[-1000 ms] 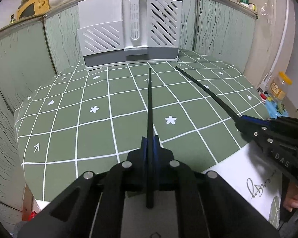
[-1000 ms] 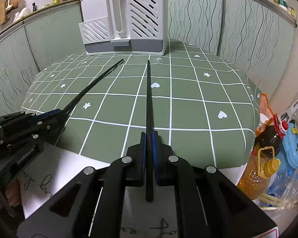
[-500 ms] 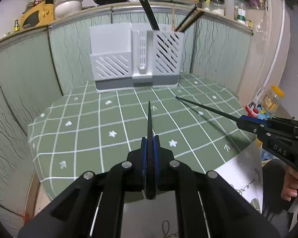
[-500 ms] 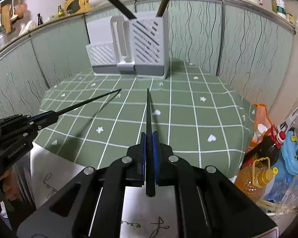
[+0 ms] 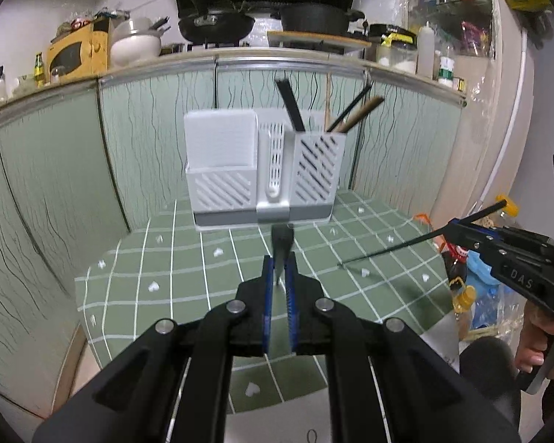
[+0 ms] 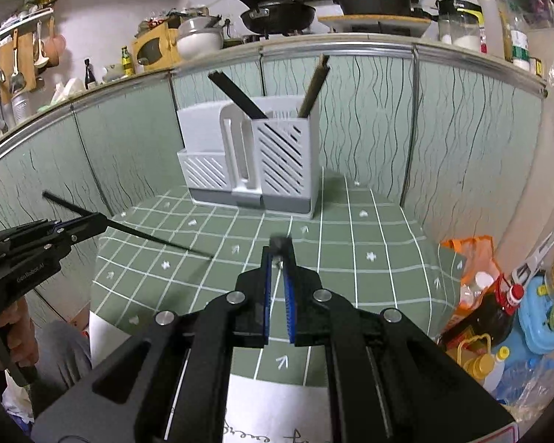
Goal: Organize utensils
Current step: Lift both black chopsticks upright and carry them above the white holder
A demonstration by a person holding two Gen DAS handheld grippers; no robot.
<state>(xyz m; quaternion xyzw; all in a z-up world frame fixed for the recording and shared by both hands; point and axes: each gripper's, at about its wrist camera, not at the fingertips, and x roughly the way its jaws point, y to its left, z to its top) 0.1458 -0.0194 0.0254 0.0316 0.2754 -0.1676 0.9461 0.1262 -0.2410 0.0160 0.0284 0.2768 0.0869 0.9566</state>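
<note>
A white utensil holder (image 5: pixel 262 170) (image 6: pixel 251 158) stands at the back of the green checked table (image 5: pixel 188 277) (image 6: pixel 369 229), with several chopsticks upright in its right compartment. My left gripper (image 5: pixel 280 262) (image 6: pixel 99 219) is shut on a black chopstick (image 5: pixel 282 238) (image 6: pixel 158 238), which its own view shows end-on and blurred. My right gripper (image 6: pixel 278 258) (image 5: pixel 456 227) is shut on a second black chopstick (image 6: pixel 279 245) (image 5: pixel 395 247). Both are held above the table's near half, tips pointing toward the holder, well short of it.
Green wavy-patterned panels (image 5: pixel 55 184) wall the table at the back and sides. Above them, a counter carries pans (image 5: pixel 218 24) and jars. Oil bottles (image 6: pixel 487 310) and bags crowd the floor on the right. A white sheet (image 6: pixel 277 406) lies at the table's near edge.
Both grippers have risen from the table with their chopsticks. Each chopstick, earlier seen at full length, now looks foreshortened, and the holder sits lower in both views.
</note>
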